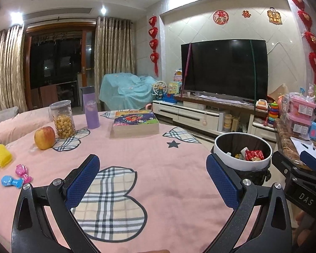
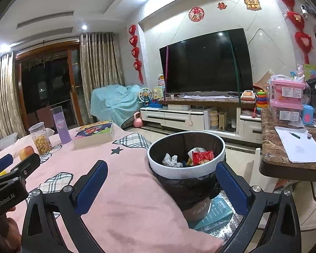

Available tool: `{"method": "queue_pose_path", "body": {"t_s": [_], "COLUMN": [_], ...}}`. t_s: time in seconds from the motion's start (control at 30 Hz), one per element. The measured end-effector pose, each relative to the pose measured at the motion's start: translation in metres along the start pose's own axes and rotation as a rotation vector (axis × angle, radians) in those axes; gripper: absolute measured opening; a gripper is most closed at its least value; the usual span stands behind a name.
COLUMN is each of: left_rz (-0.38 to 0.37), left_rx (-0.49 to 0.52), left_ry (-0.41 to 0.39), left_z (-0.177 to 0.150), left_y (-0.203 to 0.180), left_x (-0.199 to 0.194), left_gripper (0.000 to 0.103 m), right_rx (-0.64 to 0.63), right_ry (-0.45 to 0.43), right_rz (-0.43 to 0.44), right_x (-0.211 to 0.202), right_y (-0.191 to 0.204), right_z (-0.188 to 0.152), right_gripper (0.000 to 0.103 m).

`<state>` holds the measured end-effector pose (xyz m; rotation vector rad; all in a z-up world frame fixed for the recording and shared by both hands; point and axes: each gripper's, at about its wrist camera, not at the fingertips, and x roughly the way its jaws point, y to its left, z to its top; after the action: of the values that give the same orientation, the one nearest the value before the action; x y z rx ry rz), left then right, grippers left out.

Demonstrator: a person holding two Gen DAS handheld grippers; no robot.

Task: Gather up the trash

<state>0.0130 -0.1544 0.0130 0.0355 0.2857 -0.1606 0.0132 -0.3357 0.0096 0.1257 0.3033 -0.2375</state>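
While both grippers sit wide apart with nothing between the pads, the left gripper (image 1: 152, 181) hangs over the pink-covered bench (image 1: 158, 154) and the right gripper (image 2: 161, 187) straddles the bench's right edge, pointed at the trash bin (image 2: 186, 170).

Bin: white rim, black liner, standing just off the bench's right edge, rim about level with the cloth. Inside: a red snack wrapper (image 2: 202, 157), a crumpled white tissue (image 2: 170, 160), and other scraps too small to identify. In the left wrist view the same bin (image 1: 242, 163) shows just past the left gripper's right finger.

Bench layout, far side: book (image 1: 135, 122), purple bottle (image 1: 91, 107), snack jar (image 1: 62, 119), apple (image 1: 44, 137). Left edge: yellow cup (image 1: 2, 155) on its side, pink toy (image 1: 23, 171), blue toy (image 1: 11, 181). Middle and near cloth are open, no loose trash visible on it.

Right of the bin, a marble counter (image 2: 284, 158) juts in, carrying paper (image 2: 299, 143) and a pen (image 2: 295, 135). The gap between bin and counter edge is narrow. A teal box (image 2: 214, 213) lies on the floor below the bin.
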Motion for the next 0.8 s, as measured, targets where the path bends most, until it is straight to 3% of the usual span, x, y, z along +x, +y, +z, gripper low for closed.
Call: {"method": "queue_pose_path", "body": {"t_s": [0.8], "left_rz": [0.003], "left_rx": [-0.003], "left_ry": [0.000], "left_z": [-0.0017], "left_y": [0.0005], "left_x": [-0.0038], "left_gripper": [0.103], "right_rx": [-0.009], "right_ry": [0.011], "right_rz": [0.004], "right_x": [-0.0019], "right_y": [0.0018], "right_z": [-0.0008], "right_gripper": [0.103]}}
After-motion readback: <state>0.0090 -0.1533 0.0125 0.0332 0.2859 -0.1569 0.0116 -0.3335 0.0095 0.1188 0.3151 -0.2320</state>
